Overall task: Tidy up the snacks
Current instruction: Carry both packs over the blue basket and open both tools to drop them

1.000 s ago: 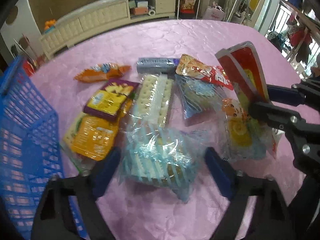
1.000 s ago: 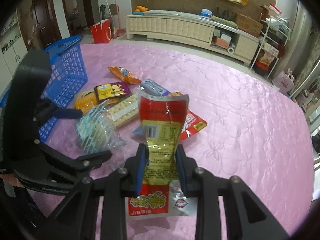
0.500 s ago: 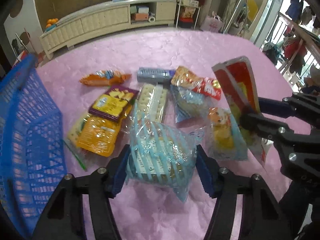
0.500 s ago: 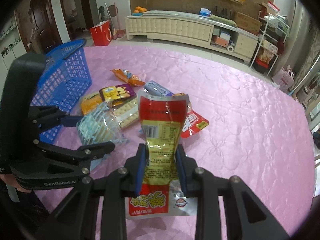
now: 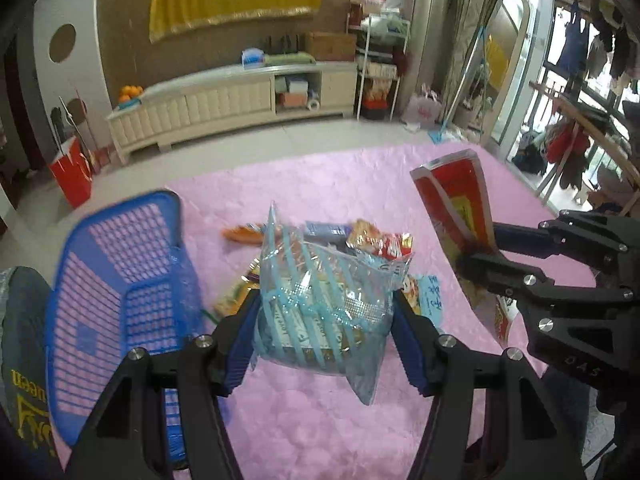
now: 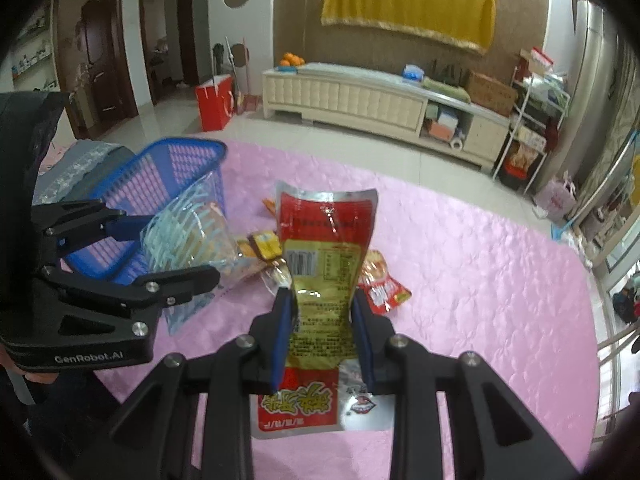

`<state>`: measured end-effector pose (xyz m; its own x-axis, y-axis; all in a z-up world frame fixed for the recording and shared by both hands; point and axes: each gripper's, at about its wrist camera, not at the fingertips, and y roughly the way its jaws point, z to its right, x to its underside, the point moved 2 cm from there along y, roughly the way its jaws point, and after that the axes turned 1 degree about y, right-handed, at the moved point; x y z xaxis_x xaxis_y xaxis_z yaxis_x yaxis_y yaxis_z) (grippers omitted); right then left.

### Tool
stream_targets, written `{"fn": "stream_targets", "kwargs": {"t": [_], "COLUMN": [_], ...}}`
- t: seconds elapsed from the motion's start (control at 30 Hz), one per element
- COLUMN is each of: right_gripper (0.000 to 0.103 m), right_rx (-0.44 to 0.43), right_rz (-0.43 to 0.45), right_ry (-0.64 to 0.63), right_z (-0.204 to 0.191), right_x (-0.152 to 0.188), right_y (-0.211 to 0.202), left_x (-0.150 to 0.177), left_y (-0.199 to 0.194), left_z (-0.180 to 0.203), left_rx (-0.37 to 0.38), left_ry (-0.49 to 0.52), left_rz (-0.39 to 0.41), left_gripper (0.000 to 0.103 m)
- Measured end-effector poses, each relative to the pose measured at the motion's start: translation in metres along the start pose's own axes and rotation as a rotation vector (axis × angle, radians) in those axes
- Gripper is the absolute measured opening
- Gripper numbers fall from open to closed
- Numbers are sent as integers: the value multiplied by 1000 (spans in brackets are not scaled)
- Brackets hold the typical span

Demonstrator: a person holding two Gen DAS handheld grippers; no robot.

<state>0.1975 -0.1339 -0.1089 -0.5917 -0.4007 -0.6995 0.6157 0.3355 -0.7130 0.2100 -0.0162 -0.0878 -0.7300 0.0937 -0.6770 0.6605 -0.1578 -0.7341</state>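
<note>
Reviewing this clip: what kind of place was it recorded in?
Most likely a home living room. A long cream TV-style cabinet runs along the far wall under a yellow cloth hanging, oranges sit on its end, and the snacks lie on a pink quilted tablecloth beside a blue plastic basket.

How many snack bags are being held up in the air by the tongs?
2. The blue-striped clear bag is in the left tongs, and the red-and-gold pouch is in the right tongs. Other snacks lie on the pink table.
</note>
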Motion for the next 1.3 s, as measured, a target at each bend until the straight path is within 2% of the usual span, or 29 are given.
{"fn": "stream_targets", "kwargs": {"t": [0.23, 0.53, 0.9, 1.3], "right_gripper": [34, 34, 34, 34], "right_rx": [-28, -88, -179, -255], "right_rz": [65, 109, 99, 18], "right_ry": [-25, -110, -202, -296], "right_z": [-31, -79, -125, -150], "right_x": [-26, -66, -99, -116], "right_y": [-24, -21, 19, 89], "left_x": [-6, -3, 3, 15], "left_y": [-47, -82, -87, -54], "left_z": [-30, -88, -151, -200], "left_rx": [-28, -87, -167, -193], "left_ry": [-16, -50, -74, -154], "left_rz": [63, 89, 75, 19], "left_gripper": [60, 60, 60, 60]}}
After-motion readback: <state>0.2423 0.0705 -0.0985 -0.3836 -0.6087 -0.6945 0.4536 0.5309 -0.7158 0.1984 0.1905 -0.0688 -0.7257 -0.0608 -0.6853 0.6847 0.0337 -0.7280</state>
